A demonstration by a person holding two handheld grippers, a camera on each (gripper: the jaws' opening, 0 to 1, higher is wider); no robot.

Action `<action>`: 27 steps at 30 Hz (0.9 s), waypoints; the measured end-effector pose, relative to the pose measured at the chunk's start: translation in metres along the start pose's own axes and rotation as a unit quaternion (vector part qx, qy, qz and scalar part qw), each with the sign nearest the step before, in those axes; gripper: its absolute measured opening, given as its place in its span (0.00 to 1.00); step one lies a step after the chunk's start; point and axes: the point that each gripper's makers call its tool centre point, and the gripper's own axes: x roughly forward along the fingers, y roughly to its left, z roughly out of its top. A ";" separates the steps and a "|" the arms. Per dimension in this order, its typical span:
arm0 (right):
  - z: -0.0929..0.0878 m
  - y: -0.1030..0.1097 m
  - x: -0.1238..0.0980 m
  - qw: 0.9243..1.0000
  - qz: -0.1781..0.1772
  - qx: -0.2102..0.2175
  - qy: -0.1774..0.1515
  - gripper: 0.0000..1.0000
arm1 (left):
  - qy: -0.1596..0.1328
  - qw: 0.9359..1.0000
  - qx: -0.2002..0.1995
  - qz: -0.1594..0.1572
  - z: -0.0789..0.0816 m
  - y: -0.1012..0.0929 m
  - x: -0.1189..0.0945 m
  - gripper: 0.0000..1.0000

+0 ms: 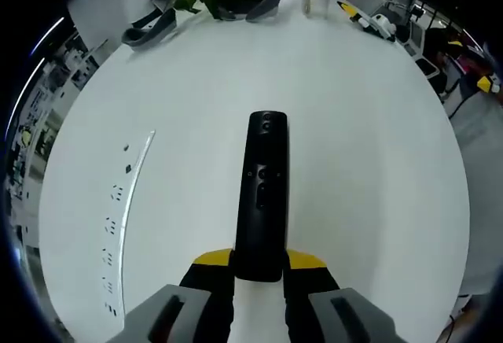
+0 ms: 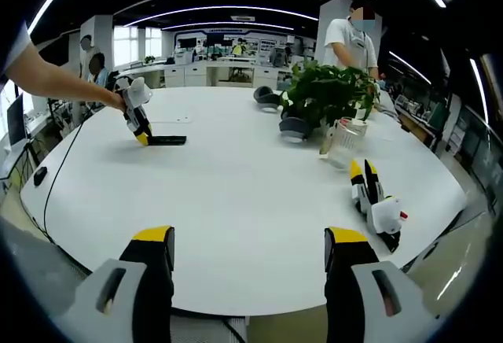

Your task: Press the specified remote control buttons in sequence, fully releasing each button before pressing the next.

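Remote control (image 1: 263,193) is lying flat on the white table (image 1: 369,146) with my left gripper (image 1: 260,268) pinching its near end, so I am keeping it steady while my right gripper (image 2: 249,250), jaws spread, should approach one button squarely.

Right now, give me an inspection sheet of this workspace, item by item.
Surface: white table, round-edged, with sockets set in it.
Job's things: black remote control flat on the table, its near end between the left gripper jaws.
Clutter: potted plant, clear container, spare gripper lying on the table.
Grippers: left shut on the remote; right gripper open, empty.
Cables: black cable over the table edge.
Surroundings: open office, people standing.
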 end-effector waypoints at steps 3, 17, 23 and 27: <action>0.000 0.000 0.000 1.000 0.001 0.000 -0.001 0.81 | 0.004 1.000 0.009 -0.002 -0.001 -0.007 -0.001 0.22; 0.002 0.005 -0.001 1.000 0.012 -0.003 -0.008 0.81 | 0.012 1.000 -0.001 -0.013 -0.006 -0.038 -0.001 0.22; 0.004 0.004 -0.002 1.000 0.012 -0.005 -0.014 0.81 | 0.019 1.000 0.008 -0.013 -0.006 -0.046 -0.005 0.22; 0.006 0.003 -0.004 1.000 0.010 0.002 -0.021 0.81 | 0.025 1.000 0.008 -0.007 -0.007 -0.050 -0.008 0.22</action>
